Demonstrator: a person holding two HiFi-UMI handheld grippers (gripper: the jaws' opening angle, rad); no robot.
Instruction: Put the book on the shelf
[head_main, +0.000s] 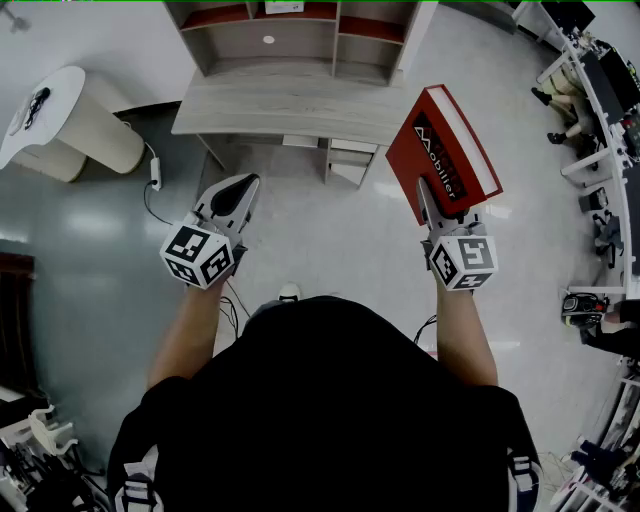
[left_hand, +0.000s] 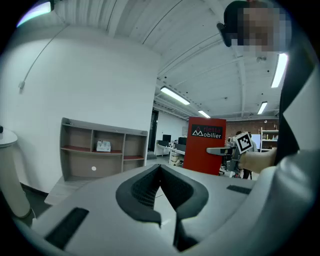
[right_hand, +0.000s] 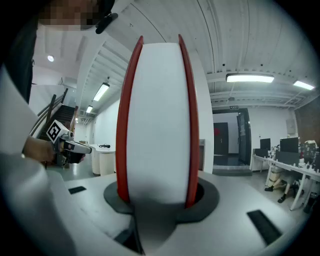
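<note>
A red book (head_main: 445, 150) with "Mobilier" on its cover stands upright in the air, with my right gripper (head_main: 428, 203) shut on its lower edge. In the right gripper view the book (right_hand: 157, 115) shows its white page edge between red covers, clamped in the right gripper (right_hand: 157, 200). My left gripper (head_main: 240, 190) hovers at the left with its jaws together and nothing in them; in its own view the left gripper (left_hand: 160, 172) shows its pads meeting. The grey shelf (head_main: 300, 40) with open compartments stands ahead on a wooden desk (head_main: 280, 100). From the left gripper view I see the shelf (left_hand: 100, 150), the book (left_hand: 202, 145) and the right gripper (left_hand: 225, 150).
A small white box (left_hand: 103, 146) sits in one shelf compartment. A round white table (head_main: 70, 120) stands at the left, with a power strip (head_main: 155, 170) on the floor near it. Office desks and chairs (head_main: 600, 100) line the right side.
</note>
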